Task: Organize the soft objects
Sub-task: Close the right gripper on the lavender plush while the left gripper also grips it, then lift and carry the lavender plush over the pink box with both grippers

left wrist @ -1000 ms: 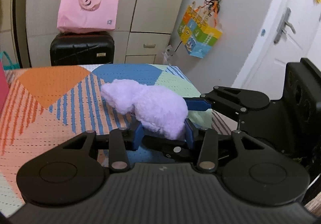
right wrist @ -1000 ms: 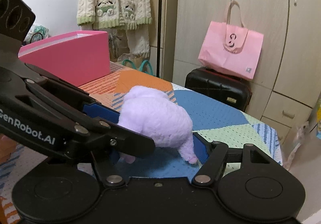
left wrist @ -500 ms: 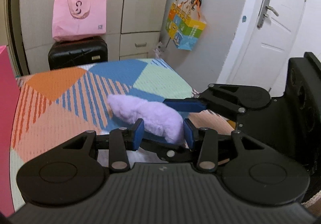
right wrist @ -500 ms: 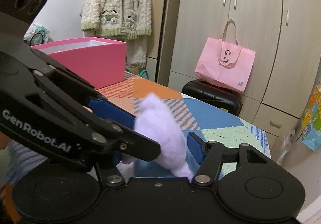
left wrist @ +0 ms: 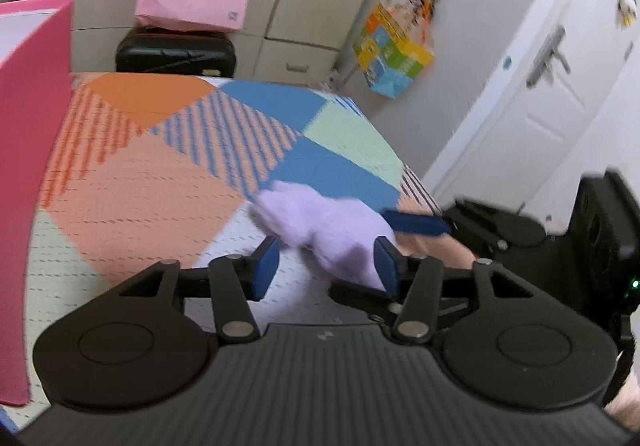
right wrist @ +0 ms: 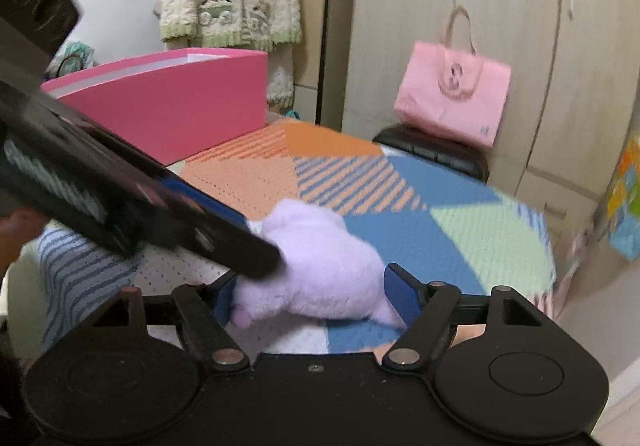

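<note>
The purple plush (left wrist: 324, 230) lies on the near right of the bed (left wrist: 160, 174), between both claws. The left claw (left wrist: 326, 266) is opening, its left pad clear of the plush; the right claw (right wrist: 316, 296) is opening wide around it. Before carrying it to the pink box (right wrist: 180, 102), each claw should probably close squarely on the body, not loose fur.

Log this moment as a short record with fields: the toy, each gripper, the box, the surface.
toy: purple plush toy, lying on the bed cover between both grippers
left gripper: jaws opening, left pad clear of the toy
right gripper: jaws opening, toy between its fingers
box: pink box, open top, at the far left of the cover
surface: patchwork bed cover
background: pink tote bag on a black suitcase
</note>
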### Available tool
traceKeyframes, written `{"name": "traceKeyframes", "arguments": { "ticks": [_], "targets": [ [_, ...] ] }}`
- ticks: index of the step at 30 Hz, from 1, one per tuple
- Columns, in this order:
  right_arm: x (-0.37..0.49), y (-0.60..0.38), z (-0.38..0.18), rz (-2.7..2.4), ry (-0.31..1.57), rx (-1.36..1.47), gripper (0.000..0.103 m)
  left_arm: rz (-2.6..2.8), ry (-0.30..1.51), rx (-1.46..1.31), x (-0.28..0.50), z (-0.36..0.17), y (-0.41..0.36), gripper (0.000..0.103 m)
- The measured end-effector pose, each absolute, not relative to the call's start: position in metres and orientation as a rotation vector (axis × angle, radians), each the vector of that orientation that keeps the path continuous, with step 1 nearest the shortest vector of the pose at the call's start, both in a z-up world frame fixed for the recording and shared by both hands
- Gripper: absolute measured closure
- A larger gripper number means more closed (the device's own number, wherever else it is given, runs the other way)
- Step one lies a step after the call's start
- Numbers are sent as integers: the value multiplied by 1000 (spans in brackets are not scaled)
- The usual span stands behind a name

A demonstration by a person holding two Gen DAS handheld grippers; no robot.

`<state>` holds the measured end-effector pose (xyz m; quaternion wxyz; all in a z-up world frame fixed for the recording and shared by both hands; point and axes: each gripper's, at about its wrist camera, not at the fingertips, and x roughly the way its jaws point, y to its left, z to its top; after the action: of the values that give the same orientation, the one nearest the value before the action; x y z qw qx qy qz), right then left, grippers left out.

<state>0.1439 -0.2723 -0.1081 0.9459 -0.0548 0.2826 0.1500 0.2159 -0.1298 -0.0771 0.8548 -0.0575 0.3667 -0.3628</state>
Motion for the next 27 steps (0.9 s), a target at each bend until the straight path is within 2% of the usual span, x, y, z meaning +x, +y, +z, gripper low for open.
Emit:
{"name": "traceKeyframes", "arguments": {
  "ticks": [4,10,13,15,17,18,27],
  "targets": [
    [145,-278,-110,268,590,-62,15,-717,751,-119,232,-78,-128,49],
    [147,-289,-113,205,679,70,13,-728,769,-123,252,-88,-141,47],
    [146,-286,-114,219,660,92,13,-750,787,-111,255,-93,-149,47],
    [148,-281,-115,236,649,88,15,-767,802,-104,253,-98,-154,50],
    [150,-274,-118,214,643,55,30,-783,810,-111,252,-101,-156,52],
    [150,-271,-119,187,635,35,33,-790,809,-114,251,-102,-156,54],
    [143,-262,-125,115,578,-9,42,-805,785,-94,235,-99,-157,56]
  ]
}}
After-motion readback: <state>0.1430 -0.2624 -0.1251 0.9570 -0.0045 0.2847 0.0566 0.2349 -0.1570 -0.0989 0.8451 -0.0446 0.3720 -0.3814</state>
